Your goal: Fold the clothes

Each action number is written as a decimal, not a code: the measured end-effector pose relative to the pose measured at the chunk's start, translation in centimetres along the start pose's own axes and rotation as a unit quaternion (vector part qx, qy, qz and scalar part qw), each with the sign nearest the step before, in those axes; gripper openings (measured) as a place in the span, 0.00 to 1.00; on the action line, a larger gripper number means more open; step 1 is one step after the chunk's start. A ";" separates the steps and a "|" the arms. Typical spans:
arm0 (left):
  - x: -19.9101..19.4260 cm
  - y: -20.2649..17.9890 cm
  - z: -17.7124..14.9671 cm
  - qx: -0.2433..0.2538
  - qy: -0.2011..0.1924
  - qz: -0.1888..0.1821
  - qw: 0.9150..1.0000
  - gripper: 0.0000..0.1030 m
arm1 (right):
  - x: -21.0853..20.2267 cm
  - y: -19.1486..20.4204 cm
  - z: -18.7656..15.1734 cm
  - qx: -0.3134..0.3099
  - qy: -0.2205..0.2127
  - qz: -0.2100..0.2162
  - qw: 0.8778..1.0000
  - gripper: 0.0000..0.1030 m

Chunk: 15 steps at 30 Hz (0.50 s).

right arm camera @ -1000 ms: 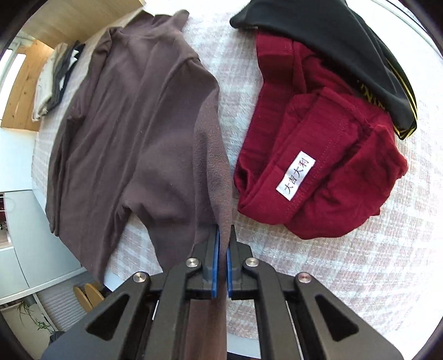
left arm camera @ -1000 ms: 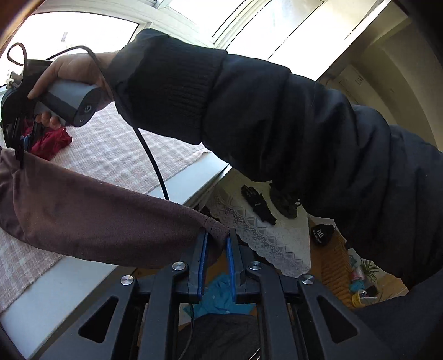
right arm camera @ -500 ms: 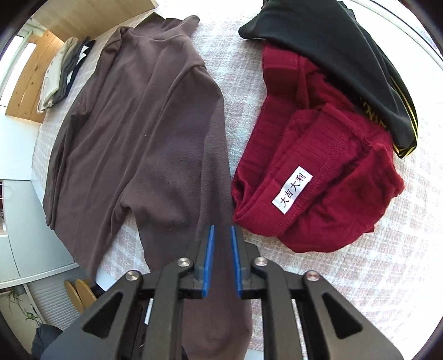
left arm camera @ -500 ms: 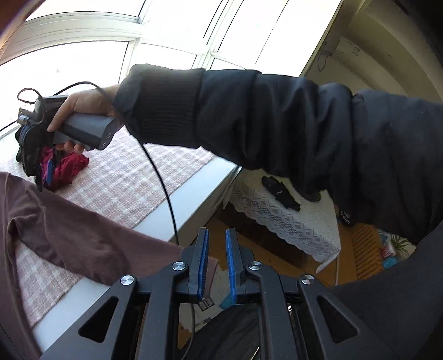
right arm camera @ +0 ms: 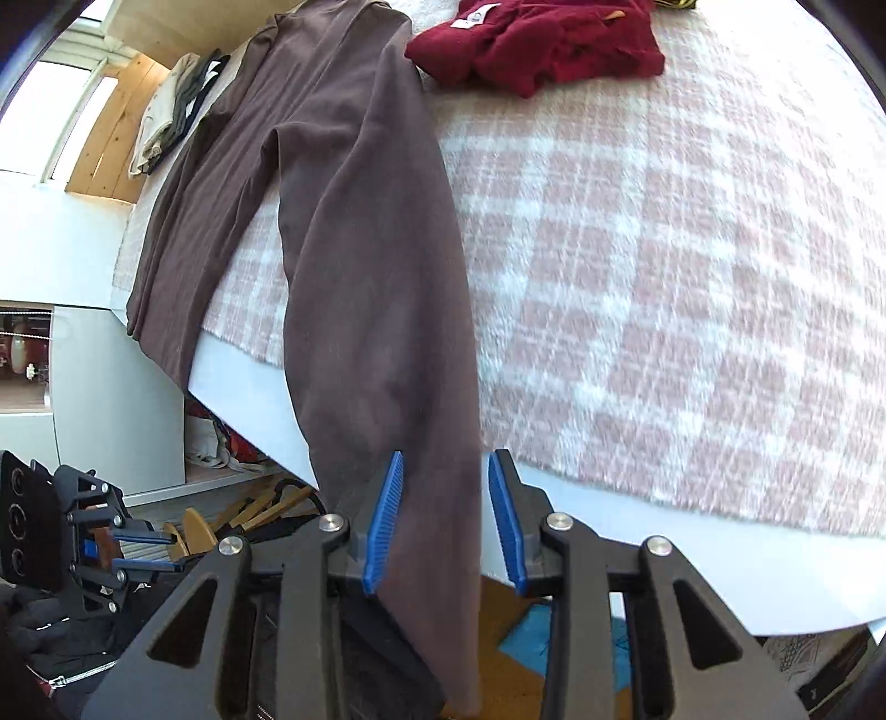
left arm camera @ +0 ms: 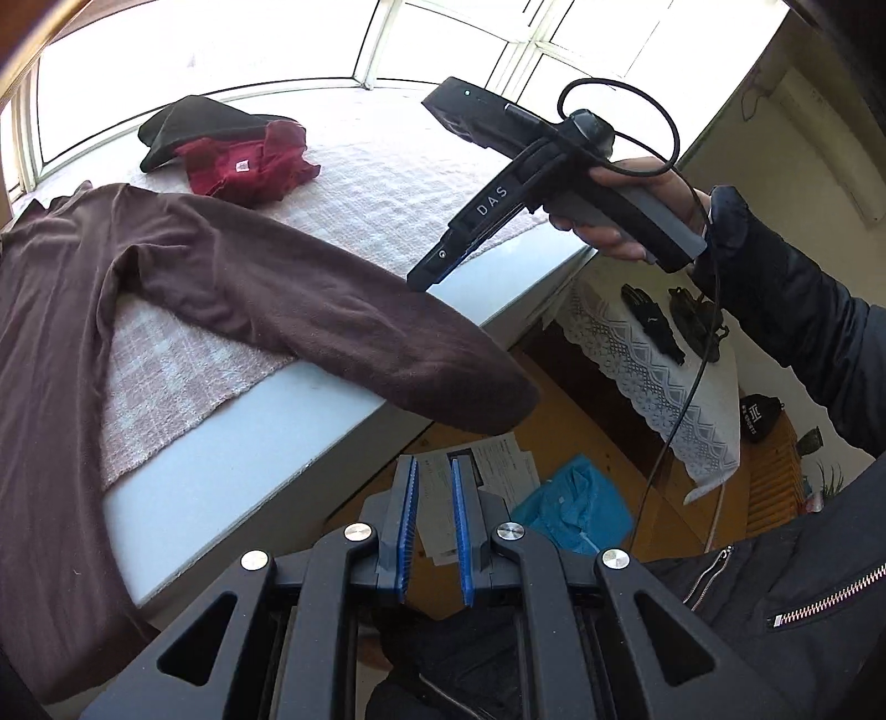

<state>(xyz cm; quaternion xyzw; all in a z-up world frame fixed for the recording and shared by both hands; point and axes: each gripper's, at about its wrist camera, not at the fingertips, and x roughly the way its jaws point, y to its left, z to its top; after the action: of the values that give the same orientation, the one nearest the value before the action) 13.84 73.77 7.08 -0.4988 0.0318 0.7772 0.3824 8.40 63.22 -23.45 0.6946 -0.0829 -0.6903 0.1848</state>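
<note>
A brown long-sleeved shirt [left arm camera: 221, 277] [right arm camera: 343, 166] lies spread on the pink checked cloth [right arm camera: 664, 249]. One sleeve [left arm camera: 443, 376] [right arm camera: 387, 332] runs over the white table edge [left arm camera: 249, 459] and hangs down. My right gripper [right arm camera: 444, 457] [left arm camera: 426, 271] hovers at that edge. Its jaws are opening, and the hanging sleeve passes loosely between them without being pinched. My left gripper [left arm camera: 433, 462] [right arm camera: 176, 551] is off the table, below the sleeve's cuff. Its jaws stand a narrow gap apart with nothing between them.
A red garment [left arm camera: 243, 166] [right arm camera: 537, 44] and a black one [left arm camera: 194, 122] lie at the far side of the cloth. Folded clothes [right arm camera: 171, 105] are stacked past the shirt. A lace-covered side table [left arm camera: 653, 376], papers [left arm camera: 498, 471] and a blue cloth [left arm camera: 570, 515] are below.
Both grippers let go of the sleeve, which dropped onto the table and over its edge. The right gripper slid back to the near edge with its jaws widening. The left one sank and drew away.
</note>
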 end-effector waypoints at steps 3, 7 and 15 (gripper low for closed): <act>0.5 -1.6 0.3 0.026 0.007 -0.007 1.000 0.10 | 0.1 0.2 -2.4 -0.011 0.001 -0.030 0.999 0.32; 0.9 -2.9 -0.1 0.034 0.012 -0.013 0.999 0.10 | 0.4 -0.6 -5.1 -0.006 -0.011 -0.035 0.999 0.32; 0.3 -4.3 -0.8 0.034 0.012 0.000 0.999 0.10 | 2.4 1.1 -4.0 -0.053 -0.015 -0.063 0.997 0.32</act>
<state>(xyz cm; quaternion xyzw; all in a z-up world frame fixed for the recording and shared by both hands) 17.09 76.62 7.85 -0.4947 0.0623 0.7697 0.3988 12.54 61.90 -25.39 0.6772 -0.0056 -0.7143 0.1762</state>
